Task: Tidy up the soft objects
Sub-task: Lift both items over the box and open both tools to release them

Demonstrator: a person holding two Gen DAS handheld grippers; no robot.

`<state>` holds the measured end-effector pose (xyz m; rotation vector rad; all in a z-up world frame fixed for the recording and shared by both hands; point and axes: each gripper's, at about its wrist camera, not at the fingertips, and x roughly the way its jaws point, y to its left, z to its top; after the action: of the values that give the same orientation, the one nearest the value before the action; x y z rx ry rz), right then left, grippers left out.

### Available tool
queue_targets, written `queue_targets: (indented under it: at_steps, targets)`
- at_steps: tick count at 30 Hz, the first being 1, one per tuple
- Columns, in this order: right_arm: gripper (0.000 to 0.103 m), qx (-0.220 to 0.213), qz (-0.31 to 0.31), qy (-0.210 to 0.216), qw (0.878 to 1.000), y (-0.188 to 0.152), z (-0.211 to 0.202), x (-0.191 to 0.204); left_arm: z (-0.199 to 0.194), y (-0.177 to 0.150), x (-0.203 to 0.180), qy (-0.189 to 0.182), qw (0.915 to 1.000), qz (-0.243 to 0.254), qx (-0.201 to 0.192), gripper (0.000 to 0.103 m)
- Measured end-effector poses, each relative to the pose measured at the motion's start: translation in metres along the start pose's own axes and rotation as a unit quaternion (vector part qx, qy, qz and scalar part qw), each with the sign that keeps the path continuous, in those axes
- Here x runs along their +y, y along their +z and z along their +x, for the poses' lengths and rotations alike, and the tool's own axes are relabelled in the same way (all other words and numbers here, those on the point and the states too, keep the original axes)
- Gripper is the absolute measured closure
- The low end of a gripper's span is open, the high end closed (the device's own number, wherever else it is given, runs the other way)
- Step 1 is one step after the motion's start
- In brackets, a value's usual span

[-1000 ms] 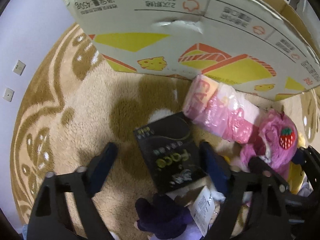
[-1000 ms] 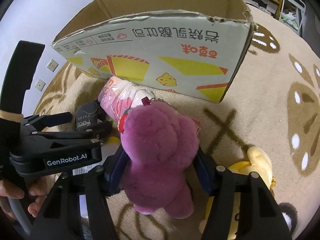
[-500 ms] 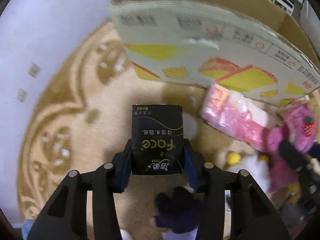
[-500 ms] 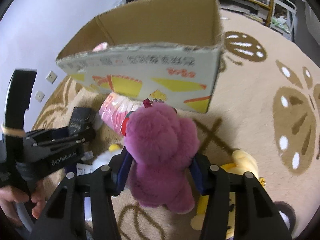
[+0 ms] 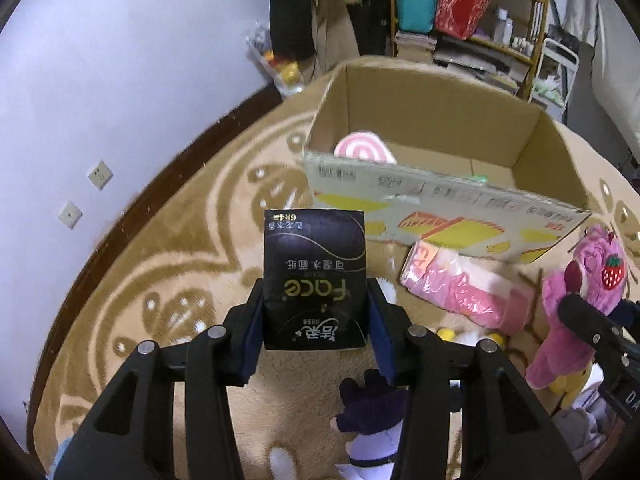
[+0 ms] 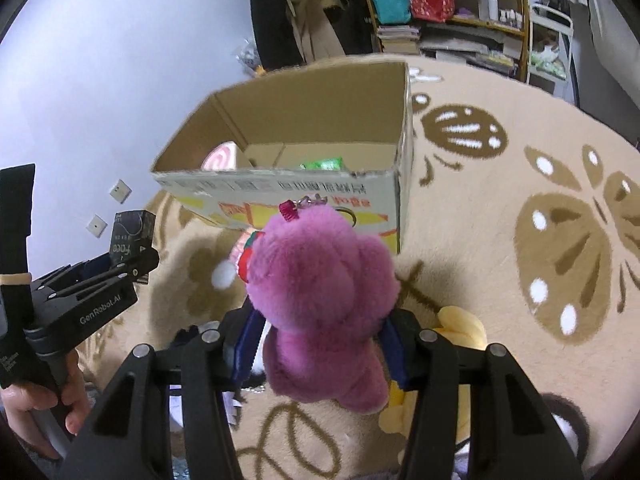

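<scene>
Left gripper clamps a black rectangular tissue pack; right gripper squeezes a fuzzy pink plush bear.
Both are held above the beige patterned rug, near the open cardboard box.

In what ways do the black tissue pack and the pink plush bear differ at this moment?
The black tissue pack is flat-sided and printed; the pink plush bear is round and furry. The left gripper clamps the pack; the right gripper clamps the bear. Both are held above the rug, short of the cardboard box.
</scene>
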<state>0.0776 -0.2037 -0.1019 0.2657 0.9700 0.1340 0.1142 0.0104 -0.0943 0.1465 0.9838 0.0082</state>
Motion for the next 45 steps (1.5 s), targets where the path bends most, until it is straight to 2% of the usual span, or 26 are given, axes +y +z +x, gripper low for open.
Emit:
queue_targets:
  at_steps: [6,9,17,24,33,38,45]
  targets:
    - [0.048,-0.023,0.002,0.006,1.0,0.003,-0.023,0.0,-0.028,0.007,0.002,-0.005,0.9994,0.006,-0.034,0.058]
    - [0.048,-0.034,-0.01,0.004,0.999,0.008,-0.033,0.005,-0.044,0.01,0.001,-0.021,0.9988,0.007,-0.044,0.058]
    - [0.047,-0.059,-0.035,0.004,0.998,0.02,-0.051,0.018,-0.07,0.016,-0.002,-0.011,0.9967,0.027,-0.076,0.058]
    - [0.047,-0.084,-0.026,0.007,0.996,0.037,-0.059,0.017,-0.07,0.03,-0.003,-0.005,0.9958,0.035,-0.084,0.058]
    - [0.047,-0.092,-0.022,0.003,0.996,0.066,-0.056,0.018,-0.062,0.058,-0.003,-0.009,0.9955,0.038,-0.087,0.058]
    - [0.047,-0.096,-0.021,0.003,0.995,0.083,-0.051,0.02,-0.055,0.077,-0.004,-0.029,0.9952,0.028,-0.089,0.058]
    - [0.047,-0.093,-0.019,0.007,0.995,0.102,-0.038,0.024,-0.043,0.098,-0.013,-0.038,0.9946,0.035,-0.09,0.058]
